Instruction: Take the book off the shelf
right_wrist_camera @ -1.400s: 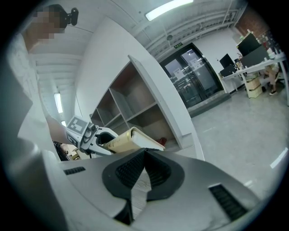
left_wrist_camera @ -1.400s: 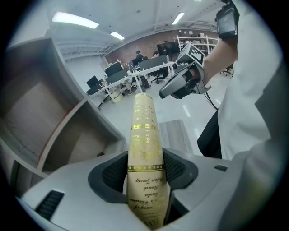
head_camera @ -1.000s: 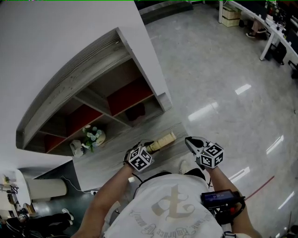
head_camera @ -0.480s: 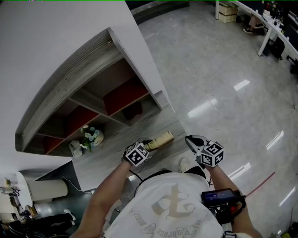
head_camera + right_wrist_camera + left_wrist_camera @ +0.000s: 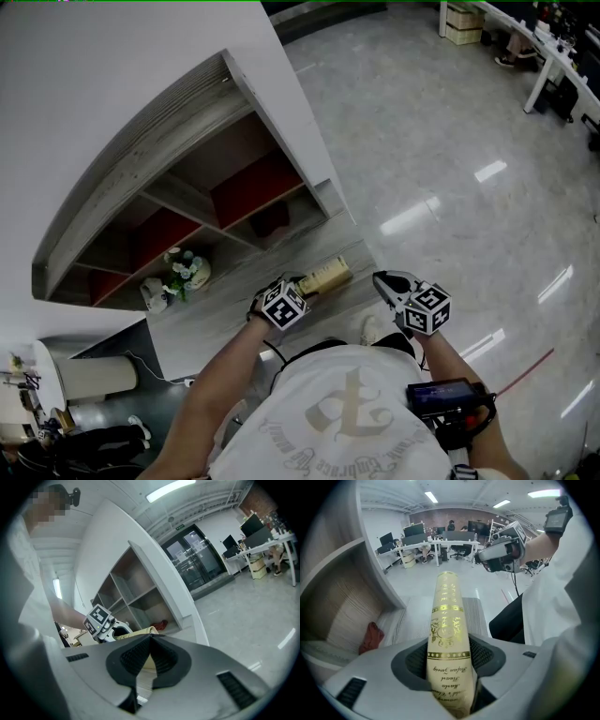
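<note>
A cream book with gold lettering sticks out of my left gripper, which is shut on its lower end. In the left gripper view the book runs straight up between the pads, spine toward the camera. It hangs over the low grey wood-grain ledge in front of the shelf. My right gripper stays to the right of the book, apart from it, with its jaws together and nothing in them. The right gripper view shows the book just beyond the closed pads.
The shelf has several compartments with red back panels. A dark red cloth lies in the nearest compartment. A small vase of flowers and a white object stand on the ledge. Glossy floor spreads to the right, with desks far off.
My left gripper has tipped a little with the book still in it, and the book's free end has shifted slightly toward the shelf. The right gripper has not moved.
</note>
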`<state>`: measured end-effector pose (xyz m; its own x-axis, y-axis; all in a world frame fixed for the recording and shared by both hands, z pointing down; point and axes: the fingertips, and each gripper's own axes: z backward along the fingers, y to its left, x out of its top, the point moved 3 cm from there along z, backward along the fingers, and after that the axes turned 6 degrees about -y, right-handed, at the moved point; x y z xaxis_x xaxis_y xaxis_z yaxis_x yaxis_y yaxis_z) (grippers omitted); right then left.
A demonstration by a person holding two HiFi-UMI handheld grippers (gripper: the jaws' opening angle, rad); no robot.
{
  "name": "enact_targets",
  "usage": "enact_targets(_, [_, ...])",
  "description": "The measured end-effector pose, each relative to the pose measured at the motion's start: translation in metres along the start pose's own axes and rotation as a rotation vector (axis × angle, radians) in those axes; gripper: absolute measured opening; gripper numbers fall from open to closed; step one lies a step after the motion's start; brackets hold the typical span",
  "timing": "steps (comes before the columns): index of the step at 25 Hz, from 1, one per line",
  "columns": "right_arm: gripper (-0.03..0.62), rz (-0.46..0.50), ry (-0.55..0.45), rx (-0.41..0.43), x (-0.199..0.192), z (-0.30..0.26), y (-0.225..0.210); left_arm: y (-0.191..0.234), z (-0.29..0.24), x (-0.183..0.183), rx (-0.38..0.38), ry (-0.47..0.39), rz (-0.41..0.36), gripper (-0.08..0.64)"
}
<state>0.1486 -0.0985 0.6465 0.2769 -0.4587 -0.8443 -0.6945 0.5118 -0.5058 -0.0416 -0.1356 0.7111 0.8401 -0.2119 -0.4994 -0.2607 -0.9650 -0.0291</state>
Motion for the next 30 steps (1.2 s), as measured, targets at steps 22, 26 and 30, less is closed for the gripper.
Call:
enact_targets(22, [0.005,0.032,0.065,0.069,0.003,-0.016,-0.014,0.003,-0.002,0.005,0.063,-0.006,0.002,0.331])
enact_targets(26, [0.005,0.037,0.064,0.081,0.005,-0.022,-0.011,0.007,0.012,0.010,0.066,-0.064,0.022,0.331])
enact_targets(30, [0.005,0.042,0.062,0.086,0.003,-0.017,-0.003,0.006,0.031,0.015,0.093,-0.164,0.068,0.331])
